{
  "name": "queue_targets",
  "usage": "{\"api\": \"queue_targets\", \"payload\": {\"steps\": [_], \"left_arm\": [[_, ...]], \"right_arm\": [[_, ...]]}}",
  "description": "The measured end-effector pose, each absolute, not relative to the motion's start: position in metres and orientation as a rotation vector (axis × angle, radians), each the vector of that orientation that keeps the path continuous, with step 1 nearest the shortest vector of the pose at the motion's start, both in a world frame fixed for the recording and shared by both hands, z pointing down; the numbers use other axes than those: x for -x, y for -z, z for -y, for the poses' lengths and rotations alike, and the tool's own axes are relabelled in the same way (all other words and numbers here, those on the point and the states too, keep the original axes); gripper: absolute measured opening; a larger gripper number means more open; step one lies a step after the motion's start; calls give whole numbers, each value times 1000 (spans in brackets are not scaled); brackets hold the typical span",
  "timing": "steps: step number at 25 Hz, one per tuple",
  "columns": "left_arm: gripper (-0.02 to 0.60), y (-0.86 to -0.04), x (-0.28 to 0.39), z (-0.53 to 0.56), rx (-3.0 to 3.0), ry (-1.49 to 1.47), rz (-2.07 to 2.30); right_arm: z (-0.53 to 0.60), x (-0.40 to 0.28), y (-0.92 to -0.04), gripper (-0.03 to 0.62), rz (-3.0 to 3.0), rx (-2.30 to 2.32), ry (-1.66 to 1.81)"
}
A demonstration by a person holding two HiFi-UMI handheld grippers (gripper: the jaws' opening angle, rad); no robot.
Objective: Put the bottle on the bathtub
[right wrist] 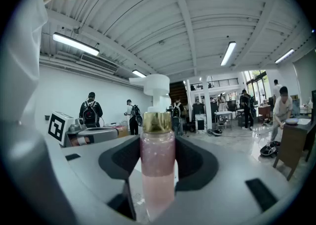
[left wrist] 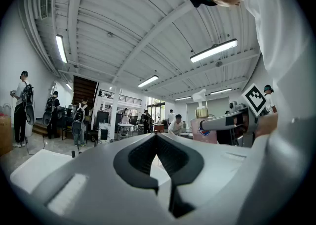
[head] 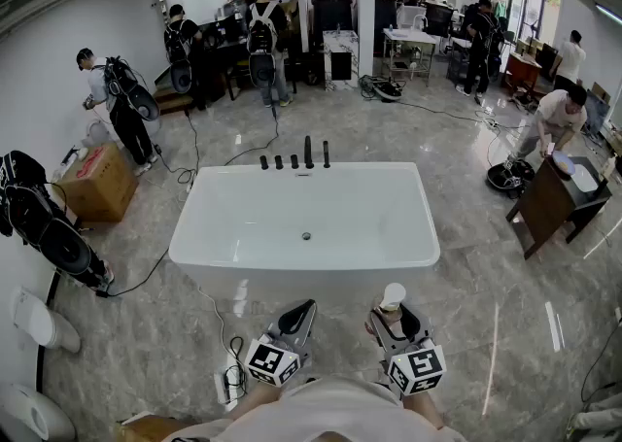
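Right gripper (head: 394, 316) is clamping the pink pump bottle (head: 393, 294) upright, jaws partway apart around it, just short of the bathtub's (head: 253, 257) 6 o'clock rim. Left gripper (head: 301, 314) is hanging beside it, jaws pressed together, empty. Bare floor (head: 476, 285) is lying open at 3 o'clock.

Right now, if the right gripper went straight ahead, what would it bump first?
Probably the bathtub, at its near rim, with the bottle in the right gripper touching first; height is hard to judge.

White shirt (head: 330, 413), grey left gripper (head: 305, 310), right gripper (head: 393, 318), black-lined jaws, marker cubes (head: 273, 360)
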State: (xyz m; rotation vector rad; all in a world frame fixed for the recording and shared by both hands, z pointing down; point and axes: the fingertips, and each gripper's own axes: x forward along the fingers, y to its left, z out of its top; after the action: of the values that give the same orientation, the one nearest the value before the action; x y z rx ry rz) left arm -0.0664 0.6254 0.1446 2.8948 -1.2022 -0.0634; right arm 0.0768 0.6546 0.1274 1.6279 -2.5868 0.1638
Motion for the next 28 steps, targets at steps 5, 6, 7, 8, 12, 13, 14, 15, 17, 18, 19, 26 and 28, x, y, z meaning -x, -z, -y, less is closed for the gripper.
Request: {"api": "queue_targets", "payload": {"steps": [5,6,7,8,12,13,14,15,17,18,19,26,28], "left_arm": [[9,-143,66,-620,-2885,54,1230],[9,-142,67,-619,-2882,54,1233],[9,-142,69,-619,-2880,55,1235],[9,-142,70,-619,-2880,55,1237],[9,-141,77,-619,-2882,63,1246],[9,-141,79,-618,-2881,66,1250],[9,-141,81,-618,-2880,68,1254],[9,-141,82,-617,-2877,70,1257],[9,-141,85,-617,-2871,71,1260],[9,-141,87,-617,-2869,72,1260],[9,-141,90,-616,-2867,74,1259],[9,-138,129,-608,-2862,109,1264],[9,-139,141,-605,-2855,132,1280]], "right_arm": [[-652,-84,-125,215,2573,-1641,-160],[-651,-84,-125,215,2573,-1644,-161],[-652,-83,-124,215,2572,-1647,-162],[-652,-82,-124,215,2570,-1649,-162],[-653,-77,-126,215,2562,-1655,-159],[-652,-76,-126,215,2560,-1658,-158],[-652,-75,-126,215,2558,-1660,-157],[-652,-75,-125,215,2558,-1665,-161],[-652,-76,-124,215,2566,-1676,-182],[-651,-75,-124,215,2570,-1682,-198],[-651,-74,-124,215,2569,-1688,-211],[-647,-46,-124,215,2531,-1730,-231],[-646,-42,-124,215,2532,-1754,-244]]}}
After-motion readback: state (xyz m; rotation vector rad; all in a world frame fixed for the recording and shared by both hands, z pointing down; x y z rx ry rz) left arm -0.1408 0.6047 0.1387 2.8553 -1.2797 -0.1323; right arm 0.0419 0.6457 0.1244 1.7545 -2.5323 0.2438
